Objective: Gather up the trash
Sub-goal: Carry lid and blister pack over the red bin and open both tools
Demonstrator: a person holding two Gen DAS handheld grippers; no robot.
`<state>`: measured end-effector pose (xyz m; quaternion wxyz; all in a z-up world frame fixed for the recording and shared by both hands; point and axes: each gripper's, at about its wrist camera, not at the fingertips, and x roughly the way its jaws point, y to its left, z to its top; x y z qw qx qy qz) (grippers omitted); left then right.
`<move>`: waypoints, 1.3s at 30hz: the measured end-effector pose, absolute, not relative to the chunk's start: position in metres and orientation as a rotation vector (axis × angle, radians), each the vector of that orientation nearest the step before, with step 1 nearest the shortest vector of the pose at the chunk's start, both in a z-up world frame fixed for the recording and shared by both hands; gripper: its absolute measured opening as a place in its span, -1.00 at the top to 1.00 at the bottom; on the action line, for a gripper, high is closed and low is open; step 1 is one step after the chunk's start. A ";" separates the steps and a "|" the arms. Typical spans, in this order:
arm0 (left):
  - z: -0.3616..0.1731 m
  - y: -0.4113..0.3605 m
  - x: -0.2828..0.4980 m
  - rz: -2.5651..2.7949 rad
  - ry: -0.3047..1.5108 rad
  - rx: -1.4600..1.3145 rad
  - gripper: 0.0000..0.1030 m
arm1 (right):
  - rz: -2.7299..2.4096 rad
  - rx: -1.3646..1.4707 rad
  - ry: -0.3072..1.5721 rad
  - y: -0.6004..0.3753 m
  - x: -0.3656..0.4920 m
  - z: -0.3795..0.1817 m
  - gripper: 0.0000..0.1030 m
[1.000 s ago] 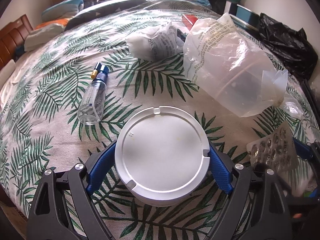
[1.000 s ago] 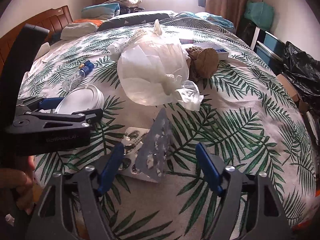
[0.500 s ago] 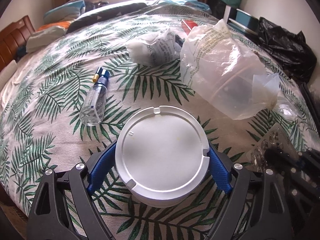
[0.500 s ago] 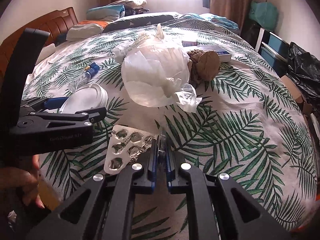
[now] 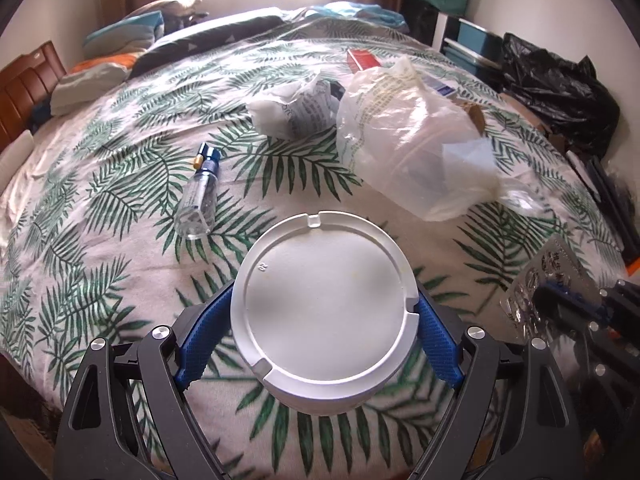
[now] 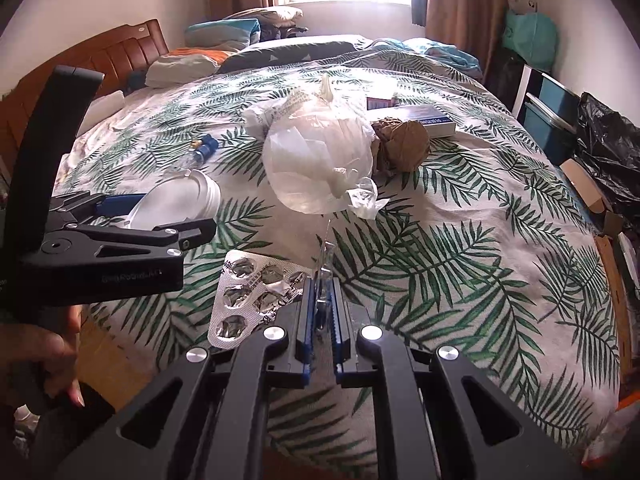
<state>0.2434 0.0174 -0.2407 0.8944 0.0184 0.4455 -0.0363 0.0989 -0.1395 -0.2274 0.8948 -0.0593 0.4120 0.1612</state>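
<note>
Two items are already in your grippers. The left gripper (image 5: pixel 324 320) has its blue pads against opposite sides of the white round lid (image 5: pixel 324 312), which sits low over the near edge of the bed (image 5: pixel 100 208). The right gripper (image 6: pixel 320 312) has its fingers drawn together on the edge of a blister pack (image 6: pixel 256 296), to the right of the lid; a second foil sheet appears to stand on edge between the pads.

Handling notes:
- The lid looks like rigid, light plastic with a smooth rim. Keep the pads on opposite sides of the rim; an off-centre hold could let it pivot or slip.
- The blister pack is thin, light foil and bends easily. Hold it by a flat edge rather than over the crushed pockets.
- The clear plastic bag (image 6: pixel 316 168) at mid-bed is soft and likely slippery. Pinch a gathered fold or its twisted neck.
- The small bottle (image 5: pixel 198 204), far left of the lid, looks hard and may roll. Take it across the body, not the blue cap.
- The crumpled brown paper ball (image 6: pixel 400 148) should compress; grip it through the middle.
</note>
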 end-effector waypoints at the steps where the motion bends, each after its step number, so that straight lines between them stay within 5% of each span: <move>1: -0.238 0.016 0.236 -0.082 0.925 0.041 -0.62 | 0.342 -0.126 0.851 -0.140 0.092 -0.223 0.85; 17: -0.242 0.005 0.097 -0.141 1.025 0.058 -0.63 | 0.423 -0.170 0.951 -0.155 -0.021 -0.234 0.86; 39: -0.471 -0.022 0.047 -0.245 1.619 0.214 -0.64 | 0.514 -0.406 1.573 -0.135 -0.039 -0.446 0.86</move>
